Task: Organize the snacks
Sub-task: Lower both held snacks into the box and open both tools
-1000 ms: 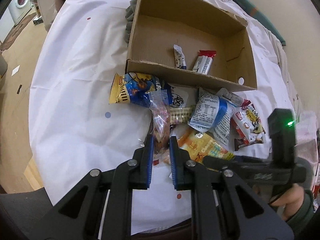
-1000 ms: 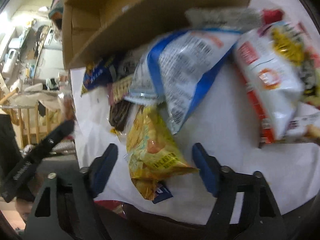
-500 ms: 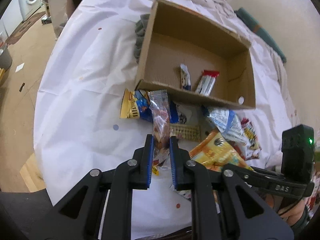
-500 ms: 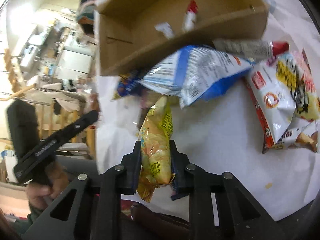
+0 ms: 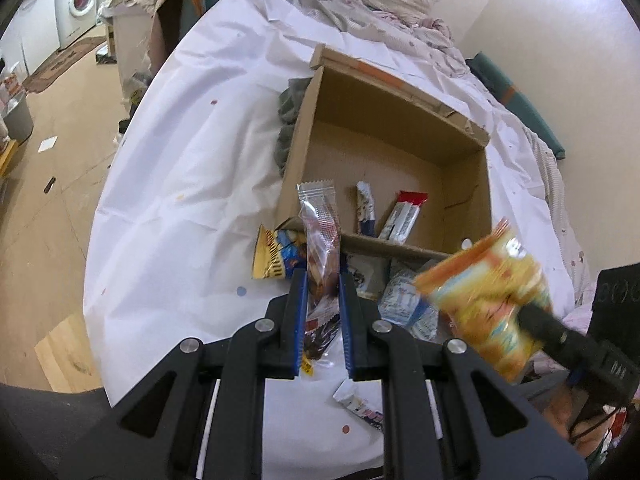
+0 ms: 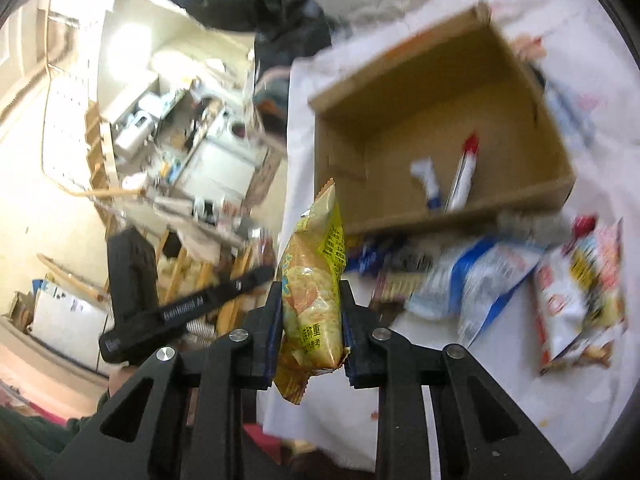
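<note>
Cardboard box lay ahead of both grippers; left gripper clamped a clear packet upright, right gripper clamped a yellow bag, neither clearly nearer

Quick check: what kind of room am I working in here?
Probably a lived-in home, maybe a bedroom or studio: rumpled bedding behind the cardboard box, a washing machine across the floor.

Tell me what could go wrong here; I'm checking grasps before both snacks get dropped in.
1. The right tool pinches the yellow chip bag near its bottom, so its tall top may flop or slip.
2. The left tool holds the clear snack packet before the cardboard box front wall; it could snag there.
</note>
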A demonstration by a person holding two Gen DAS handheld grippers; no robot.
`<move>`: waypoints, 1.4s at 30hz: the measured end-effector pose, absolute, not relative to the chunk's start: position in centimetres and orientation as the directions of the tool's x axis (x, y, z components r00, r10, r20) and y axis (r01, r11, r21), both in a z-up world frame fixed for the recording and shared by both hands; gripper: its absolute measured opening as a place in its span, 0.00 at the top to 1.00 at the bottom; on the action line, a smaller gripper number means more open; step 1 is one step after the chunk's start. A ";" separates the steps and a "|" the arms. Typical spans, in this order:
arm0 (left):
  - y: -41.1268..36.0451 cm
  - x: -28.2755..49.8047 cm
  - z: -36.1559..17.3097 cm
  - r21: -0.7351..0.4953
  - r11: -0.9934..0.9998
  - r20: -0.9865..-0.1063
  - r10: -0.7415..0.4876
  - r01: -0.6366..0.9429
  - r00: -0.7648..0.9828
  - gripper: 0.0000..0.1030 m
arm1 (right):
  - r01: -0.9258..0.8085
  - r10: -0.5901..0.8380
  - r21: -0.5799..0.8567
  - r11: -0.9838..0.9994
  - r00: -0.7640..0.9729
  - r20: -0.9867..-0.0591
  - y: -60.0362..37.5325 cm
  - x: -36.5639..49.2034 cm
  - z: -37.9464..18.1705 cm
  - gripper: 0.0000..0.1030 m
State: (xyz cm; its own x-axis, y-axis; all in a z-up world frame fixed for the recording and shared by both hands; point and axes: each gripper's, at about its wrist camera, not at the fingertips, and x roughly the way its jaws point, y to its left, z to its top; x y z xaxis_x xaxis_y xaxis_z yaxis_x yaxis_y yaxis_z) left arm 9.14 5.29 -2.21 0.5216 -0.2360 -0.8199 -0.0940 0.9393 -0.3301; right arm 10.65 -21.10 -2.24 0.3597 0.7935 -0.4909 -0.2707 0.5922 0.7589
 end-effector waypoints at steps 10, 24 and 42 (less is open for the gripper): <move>2.8 12.6 1.0 -0.247 0.969 -0.805 -0.207 0.003 0.557 0.88 | -0.208 0.707 0.721 0.661 0.495 -0.505 -25.4 14.9 0.2 0.75; 1.1 19.1 0.6 -0.122 0.992 -0.812 -0.125 0.044 0.570 0.88 | -0.123 0.588 0.635 0.763 0.541 -0.602 -27.6 21.0 -2.2 0.75; 0.5 21.5 -4.0 -0.133 0.988 -0.833 -0.151 0.073 0.532 0.88 | -0.062 0.518 0.558 0.828 0.467 -0.717 -25.6 22.1 -5.5 0.74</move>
State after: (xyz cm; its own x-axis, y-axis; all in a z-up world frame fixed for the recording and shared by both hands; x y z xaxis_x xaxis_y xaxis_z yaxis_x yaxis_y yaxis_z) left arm 21.50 0.46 -4.00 0.5317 -0.1513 -0.8333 0.0731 0.9884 -0.1329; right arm 22.15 -25.58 -5.48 0.4675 0.5177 -0.7166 -0.0620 0.8278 0.5576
